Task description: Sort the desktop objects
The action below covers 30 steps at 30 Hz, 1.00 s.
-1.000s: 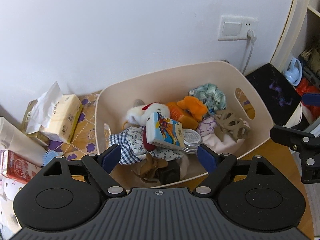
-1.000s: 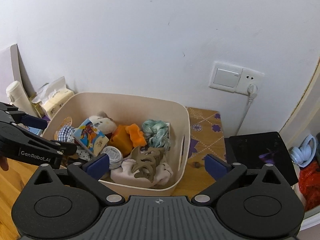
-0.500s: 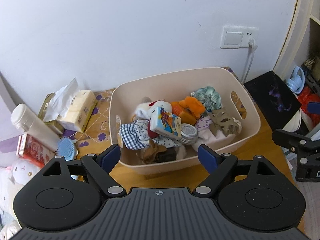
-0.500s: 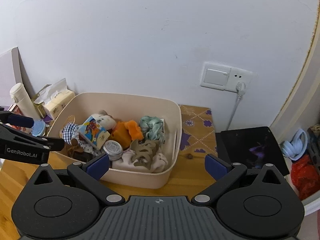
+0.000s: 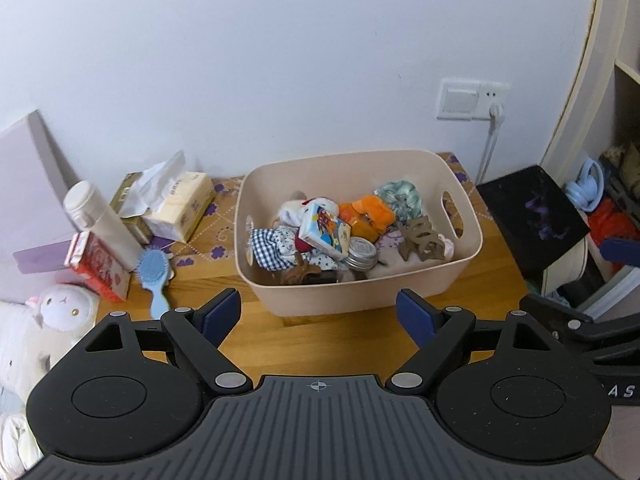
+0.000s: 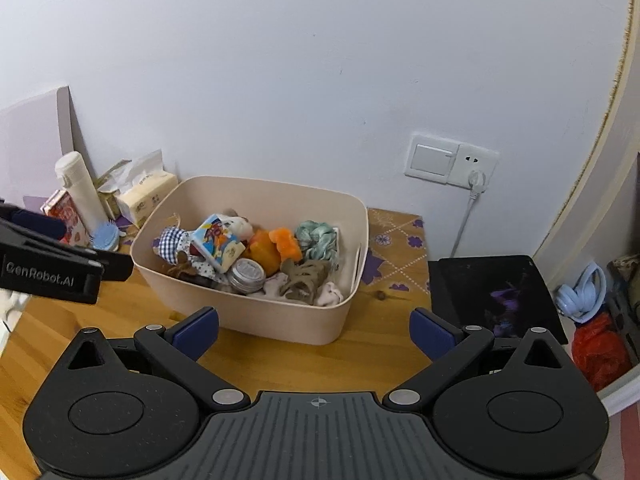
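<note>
A beige plastic bin (image 5: 468, 258) (image 6: 256, 316) stands on the wooden desk against the wall. It holds a small colourful box (image 5: 326, 230) (image 6: 218, 246), an orange plush (image 5: 370, 214), a teal scrunchie (image 5: 402, 196), a brown hair claw (image 5: 420, 238), a metal tin (image 5: 362, 256) and checked cloth (image 5: 266, 246). My left gripper (image 5: 319, 312) is open and empty, in front of the bin. My right gripper (image 6: 314, 326) is open and empty, also in front of the bin.
Left of the bin lie a blue hairbrush (image 5: 154, 276), a tissue pack (image 5: 182, 210), a white bottle (image 5: 100, 220), a red carton (image 5: 98, 266) and a white plush (image 5: 60, 308). A black box (image 5: 532, 216) (image 6: 496, 292) sits right of the desk. A wall socket (image 6: 452, 160) has a cable.
Both grippers have pulled back and up from the bin, so more of the desk and its left-side objects show. Both stay open and empty.
</note>
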{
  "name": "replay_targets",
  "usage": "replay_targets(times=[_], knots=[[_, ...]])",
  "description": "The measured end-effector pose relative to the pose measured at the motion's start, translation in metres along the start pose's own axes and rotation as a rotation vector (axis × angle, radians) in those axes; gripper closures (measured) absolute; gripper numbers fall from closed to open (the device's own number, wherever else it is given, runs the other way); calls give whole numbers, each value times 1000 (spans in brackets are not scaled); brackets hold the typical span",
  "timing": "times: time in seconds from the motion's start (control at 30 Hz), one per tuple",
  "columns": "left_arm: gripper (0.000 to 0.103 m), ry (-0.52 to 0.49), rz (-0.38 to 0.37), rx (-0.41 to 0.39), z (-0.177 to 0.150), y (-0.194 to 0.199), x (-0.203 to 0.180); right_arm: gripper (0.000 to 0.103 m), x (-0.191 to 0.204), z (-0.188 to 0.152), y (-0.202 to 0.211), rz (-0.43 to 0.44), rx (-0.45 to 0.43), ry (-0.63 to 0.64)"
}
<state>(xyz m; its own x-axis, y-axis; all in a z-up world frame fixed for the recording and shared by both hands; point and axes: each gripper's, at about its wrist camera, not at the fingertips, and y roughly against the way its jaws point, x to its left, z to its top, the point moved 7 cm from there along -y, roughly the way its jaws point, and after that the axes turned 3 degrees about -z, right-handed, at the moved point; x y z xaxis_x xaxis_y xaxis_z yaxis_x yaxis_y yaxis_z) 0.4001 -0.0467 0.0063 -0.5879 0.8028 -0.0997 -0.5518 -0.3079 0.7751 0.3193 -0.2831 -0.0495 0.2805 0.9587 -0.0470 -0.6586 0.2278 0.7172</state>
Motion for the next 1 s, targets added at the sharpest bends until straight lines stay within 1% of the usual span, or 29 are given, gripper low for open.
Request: replay_targets(times=[0.23,0.43,0.6,0.8,1.0], knots=[[17,15,1,-35,-16,39,-8,0,8,-11,38,-13,-36,14],[17,26,-10,-72,-32,75,-9,0,7,-18,71,-17,-76,13],[17,23,1,-103,-48,104,-5,0,-1,-27,94,-12,-103,-17],[17,42,-1,-125,-60,134,0,0,-15,-41,120,-35,-128,-57],[17,49,-11,-146,-66,158,-6,0,-33,-53,141,-40,-119,-123]])
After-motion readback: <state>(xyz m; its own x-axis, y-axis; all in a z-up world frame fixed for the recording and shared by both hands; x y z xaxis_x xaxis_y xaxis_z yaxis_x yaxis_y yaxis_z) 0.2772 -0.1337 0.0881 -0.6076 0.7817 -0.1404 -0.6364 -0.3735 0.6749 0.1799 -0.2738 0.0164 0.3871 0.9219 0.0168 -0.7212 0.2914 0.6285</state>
